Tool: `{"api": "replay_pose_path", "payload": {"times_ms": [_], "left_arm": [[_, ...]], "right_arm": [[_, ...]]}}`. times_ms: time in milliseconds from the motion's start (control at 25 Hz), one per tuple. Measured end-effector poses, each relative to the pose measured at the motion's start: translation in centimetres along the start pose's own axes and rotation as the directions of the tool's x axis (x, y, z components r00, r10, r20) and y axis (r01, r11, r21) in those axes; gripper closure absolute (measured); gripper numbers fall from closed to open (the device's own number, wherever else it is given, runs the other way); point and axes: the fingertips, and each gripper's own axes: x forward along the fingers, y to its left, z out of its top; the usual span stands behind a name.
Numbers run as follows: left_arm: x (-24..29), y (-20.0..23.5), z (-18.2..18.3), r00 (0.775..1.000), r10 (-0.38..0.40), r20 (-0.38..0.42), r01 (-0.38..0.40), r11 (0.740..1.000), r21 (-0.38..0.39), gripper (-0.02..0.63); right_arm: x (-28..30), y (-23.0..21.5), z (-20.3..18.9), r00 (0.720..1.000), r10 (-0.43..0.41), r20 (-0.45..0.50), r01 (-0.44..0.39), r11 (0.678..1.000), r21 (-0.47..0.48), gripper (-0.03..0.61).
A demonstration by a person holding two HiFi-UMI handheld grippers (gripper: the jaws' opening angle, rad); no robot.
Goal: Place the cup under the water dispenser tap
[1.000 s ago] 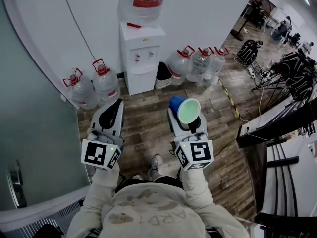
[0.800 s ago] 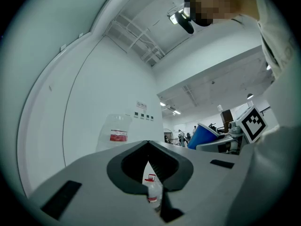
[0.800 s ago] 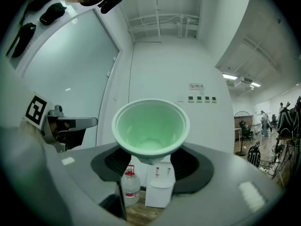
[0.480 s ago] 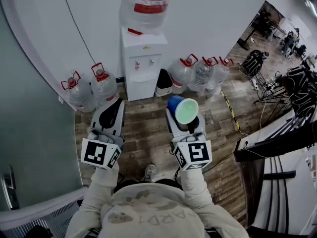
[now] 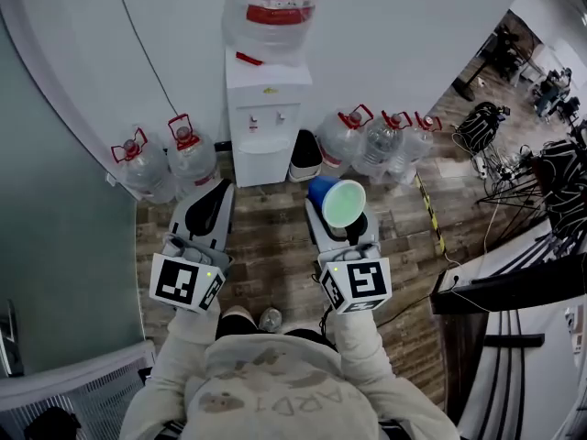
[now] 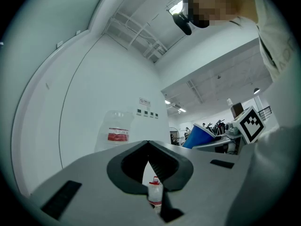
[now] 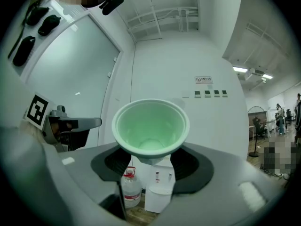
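Even, bright indoor light; ceiling strip lights (image 7: 241, 69) glare; heavy fisheye bending, dark vignetted corners.

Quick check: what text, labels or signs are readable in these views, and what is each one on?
"ARD", roughly: print on the person's sweatshirt, partly lost in folds.
Red label on the bottle atop the water dispenser: too blurred to read.
Small wall sign: too small to read.
Labels on the floor bottles: too small to read.
Cup: no print visible.
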Motion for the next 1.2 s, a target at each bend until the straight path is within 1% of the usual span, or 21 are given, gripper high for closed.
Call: {"api": "replay_pose_path", "payload": {"times_ms": [240,480,880,1200], "left_arm": [[2.5,0.7,-0.5,1.0,0.006,-0.007,-0.006,1.0,0.002,0.607],[6.1,2.6,-1.2,1.0,-0.008,-0.001,0.008,1.0,-0.006,0.607],[14.0,7.8,-1.9,0.999,-0.052,0.007,0.052,0.999,-0.003,0.607],[19.0,12.5,-2.3,0.995,-0.097,0.005,0.097,0.995,-0.003,0.607]], "right_arm": [[1.9,-1.6,-0.8,1.0,0.007,-0.006,-0.007,1.0,0.02,0.308],[5.0,-3.5,-1.2,1.0,-0.009,-0.011,0.009,1.0,0.016,0.308],[13.0,-6.8,-1.1,0.998,-0.06,-0.001,0.06,0.998,0.012,0.308],[19.3,-7.9,-1.0,0.995,-0.1,-0.002,0.1,0.995,0.017,0.308]]}}
